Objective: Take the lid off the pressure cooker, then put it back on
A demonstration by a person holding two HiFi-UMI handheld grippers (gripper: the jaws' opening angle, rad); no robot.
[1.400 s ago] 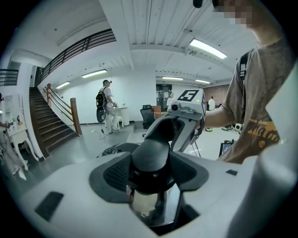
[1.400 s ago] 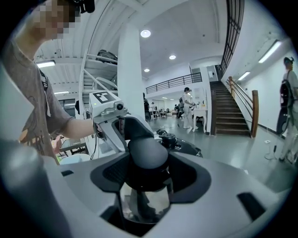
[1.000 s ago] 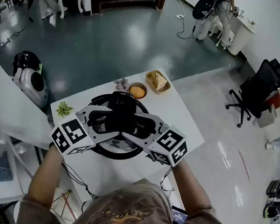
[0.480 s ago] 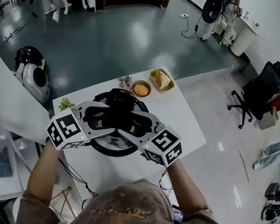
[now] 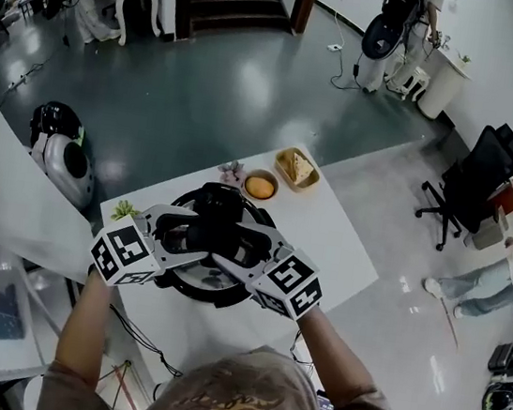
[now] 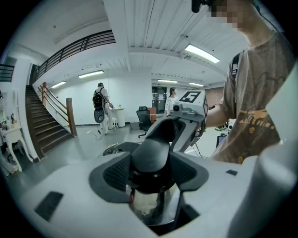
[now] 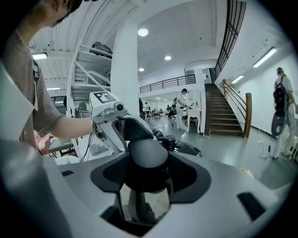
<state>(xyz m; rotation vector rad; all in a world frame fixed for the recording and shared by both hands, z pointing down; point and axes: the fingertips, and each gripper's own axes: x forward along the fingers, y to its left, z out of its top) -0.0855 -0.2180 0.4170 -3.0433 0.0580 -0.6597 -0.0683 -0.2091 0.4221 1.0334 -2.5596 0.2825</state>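
1. The pressure cooker (image 5: 181, 280) stands on a white table (image 5: 334, 227), directly in front of the person, with both grippers reaching in over its top.
2. The left gripper (image 5: 193, 236) comes in from the left, and its jaws are spread wide around a black lid handle (image 6: 150, 155). The ribbed black pads (image 6: 115, 174) press on either side of the handle, so it is gripped rather than merely straddled.
3. The right gripper (image 5: 243, 245) mirrors this from the other side. Its view shows a rounded black handle wedged between its wide-set jaws, with both pads against it.
4. The two grippers face each other across the cooker's middle — each view shows the other's marker cube just beyond the handle.
5. Shiny metal shows just under the handle in both gripper views (whether the lid is seated or lifted clear of the pot cannot be told).
6. At the table's far edge, well apart from the cooker, sit a round bowl (image 5: 260, 187) and a square dish (image 5: 298, 168).
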